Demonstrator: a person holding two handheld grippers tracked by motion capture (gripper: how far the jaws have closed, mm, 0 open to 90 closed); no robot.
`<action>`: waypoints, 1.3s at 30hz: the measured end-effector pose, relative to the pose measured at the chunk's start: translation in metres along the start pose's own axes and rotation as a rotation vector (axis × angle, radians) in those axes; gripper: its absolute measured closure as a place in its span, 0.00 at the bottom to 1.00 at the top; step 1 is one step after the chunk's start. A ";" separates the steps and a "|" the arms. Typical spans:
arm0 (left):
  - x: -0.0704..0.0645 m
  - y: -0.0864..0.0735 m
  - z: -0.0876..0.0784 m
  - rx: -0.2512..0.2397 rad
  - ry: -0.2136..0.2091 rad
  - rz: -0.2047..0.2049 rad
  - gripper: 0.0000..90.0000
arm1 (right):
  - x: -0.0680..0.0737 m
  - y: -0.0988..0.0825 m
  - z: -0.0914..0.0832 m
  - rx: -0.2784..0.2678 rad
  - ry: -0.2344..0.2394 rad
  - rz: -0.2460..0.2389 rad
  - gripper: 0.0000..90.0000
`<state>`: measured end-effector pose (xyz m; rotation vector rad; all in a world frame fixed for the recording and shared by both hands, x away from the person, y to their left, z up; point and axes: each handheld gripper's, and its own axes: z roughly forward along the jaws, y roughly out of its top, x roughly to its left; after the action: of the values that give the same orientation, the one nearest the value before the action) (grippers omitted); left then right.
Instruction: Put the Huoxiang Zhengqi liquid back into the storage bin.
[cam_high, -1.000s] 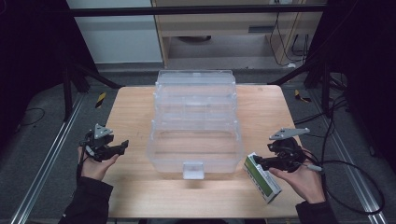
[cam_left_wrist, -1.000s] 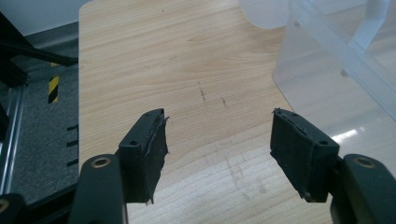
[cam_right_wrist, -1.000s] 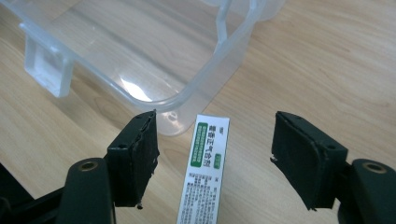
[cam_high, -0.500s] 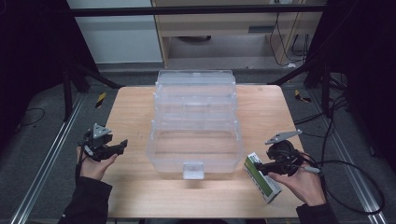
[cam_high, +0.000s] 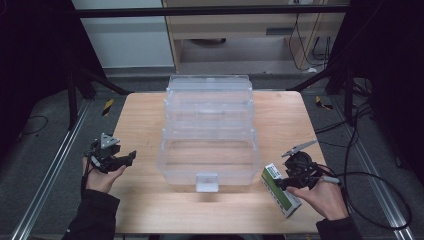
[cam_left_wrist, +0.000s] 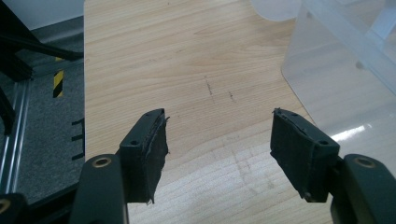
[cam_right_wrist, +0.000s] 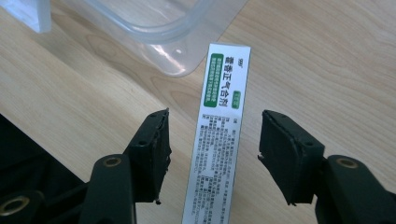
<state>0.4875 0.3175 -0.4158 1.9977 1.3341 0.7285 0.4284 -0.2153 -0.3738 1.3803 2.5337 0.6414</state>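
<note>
A narrow white and green box (cam_high: 280, 191) (cam_right_wrist: 218, 135) lies flat on the wooden table (cam_high: 145, 120) near its front right corner, beside the clear plastic bin (cam_high: 209, 131). My right gripper (cam_high: 286, 183) (cam_right_wrist: 212, 156) straddles the box; its jaws have just been closing, with gaps left on both sides of the box, so the pads do not press on it. My left gripper (cam_high: 129, 158) (cam_left_wrist: 219, 144) rests open at the table's left edge with only bare wood between its fingers.
The clear bin's lid stands raised behind it, and a latch tab (cam_high: 206, 182) faces the front. The bin's rounded corner (cam_right_wrist: 177, 32) lies just beyond the box. Cables (cam_high: 370, 175) trail off the table's right side.
My right gripper has shifted slightly toward the front over the box and its jaws have narrowed around it. The left gripper has stayed put.
</note>
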 end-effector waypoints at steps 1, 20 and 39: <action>0.000 0.000 0.000 0.000 0.000 0.000 0.40 | 0.000 0.000 0.000 0.003 0.002 0.000 0.49; -0.002 -0.001 0.003 0.017 -0.004 0.011 0.40 | -0.003 -0.004 0.009 0.078 -0.001 0.002 0.55; -0.003 -0.002 0.005 0.031 -0.008 0.017 0.40 | -0.004 -0.004 0.017 0.122 0.014 0.006 0.59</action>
<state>0.4891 0.3145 -0.4213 2.0361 1.3334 0.7112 0.4341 -0.2155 -0.3912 1.4273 2.6197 0.5061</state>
